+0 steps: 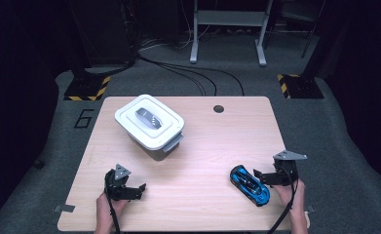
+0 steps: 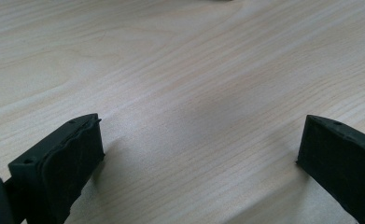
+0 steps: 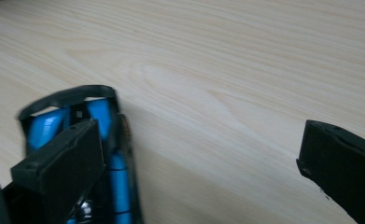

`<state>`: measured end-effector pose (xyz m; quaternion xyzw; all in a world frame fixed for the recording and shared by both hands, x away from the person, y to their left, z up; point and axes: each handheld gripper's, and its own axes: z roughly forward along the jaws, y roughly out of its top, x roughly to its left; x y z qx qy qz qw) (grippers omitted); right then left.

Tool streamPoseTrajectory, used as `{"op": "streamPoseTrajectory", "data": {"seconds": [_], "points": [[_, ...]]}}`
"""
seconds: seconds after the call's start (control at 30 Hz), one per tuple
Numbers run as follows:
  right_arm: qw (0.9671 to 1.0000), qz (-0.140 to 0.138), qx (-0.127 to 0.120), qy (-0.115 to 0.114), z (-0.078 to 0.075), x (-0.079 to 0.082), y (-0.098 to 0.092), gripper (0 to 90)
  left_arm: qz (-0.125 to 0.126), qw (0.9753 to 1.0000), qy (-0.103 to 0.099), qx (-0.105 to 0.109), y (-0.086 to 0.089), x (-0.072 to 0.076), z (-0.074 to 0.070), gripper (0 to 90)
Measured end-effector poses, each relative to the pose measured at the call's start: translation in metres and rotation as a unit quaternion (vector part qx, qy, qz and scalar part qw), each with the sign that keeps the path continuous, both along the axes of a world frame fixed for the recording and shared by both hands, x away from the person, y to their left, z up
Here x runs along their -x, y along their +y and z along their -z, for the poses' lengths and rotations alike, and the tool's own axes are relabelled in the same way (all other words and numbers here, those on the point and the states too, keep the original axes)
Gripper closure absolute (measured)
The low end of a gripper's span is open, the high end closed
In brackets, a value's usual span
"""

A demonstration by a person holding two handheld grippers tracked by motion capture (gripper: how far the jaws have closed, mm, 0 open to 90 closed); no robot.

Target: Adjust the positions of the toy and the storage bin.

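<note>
While both grippers' fingers stand spread, right gripper [image 3: 196, 163] sits beside blue toy car [image 3: 103, 154].

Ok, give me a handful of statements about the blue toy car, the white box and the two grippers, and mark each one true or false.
1. The blue toy car lies on the table. True.
2. The right gripper is clamped shut. False: its jaws stand wide apart beside the car.
3. The left gripper is open and holds nothing. True.
4. The white box has no lid. False: a lid covers it.
</note>
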<state>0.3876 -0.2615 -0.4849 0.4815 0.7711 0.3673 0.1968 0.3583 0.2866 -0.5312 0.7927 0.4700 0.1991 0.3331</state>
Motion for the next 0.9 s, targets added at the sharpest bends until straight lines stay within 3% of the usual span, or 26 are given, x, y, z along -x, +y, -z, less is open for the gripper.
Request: {"op": "streamPoseTrajectory", "data": {"seconds": [0.07, 0.13, 0.23, 0.37, 0.4, 0.43, 0.57, 0.73, 0.9], "points": [[1.0000, 0.003, 0.005, -0.005, 0.005, -0.004, -0.007, 0.0, 0.001, 1.0000, -0.005, 0.002, 0.000, -0.001, 0.001, 0.0], [0.9999, 0.009, 0.006, -0.006, 0.010, -0.010, -0.014, 0.0, 0.009, 1.0000, 0.003, -0.001, 0.001, -0.002, 0.000, 0.0], [0.9998, 0.022, -0.003, 0.000, 0.018, -0.017, -0.019, 0.0, 0.020, 0.9998, 0.000, 0.000, 0.002, -0.004, 0.000, 0.0], [0.9994, 0.031, 0.012, 0.010, 0.030, -0.026, -0.022, 0.0, 0.028, 0.9996, 0.005, -0.003, 0.004, -0.005, -0.001, 0.0], [0.9993, 0.032, 0.015, 0.014, 0.033, -0.028, -0.022, 0.0, 0.024, 0.9997, 0.000, 0.004, 0.003, -0.005, 0.000, 0.0], [0.9993, 0.029, 0.020, 0.014, 0.036, -0.030, -0.022, 0.0, 0.029, 0.9995, 0.009, 0.007, 0.005, -0.005, -0.002, 0.0], [0.9987, 0.026, 0.040, 0.019, 0.042, -0.032, -0.019, 0.8, 0.036, 0.9989, 0.011, 0.028, 0.008, -0.006, -0.005, 0.0], [0.9988, 0.024, 0.038, 0.016, 0.043, -0.031, -0.020, 1.0, 0.033, 0.9982, -0.008, 0.049, 0.013, -0.010, -0.019, 0.0], [0.9988, 0.024, 0.039, 0.014, 0.044, -0.031, -0.020, 0.8, 0.038, 0.9977, -0.021, 0.051, 0.017, -0.019, -0.043, 0.0]]}}
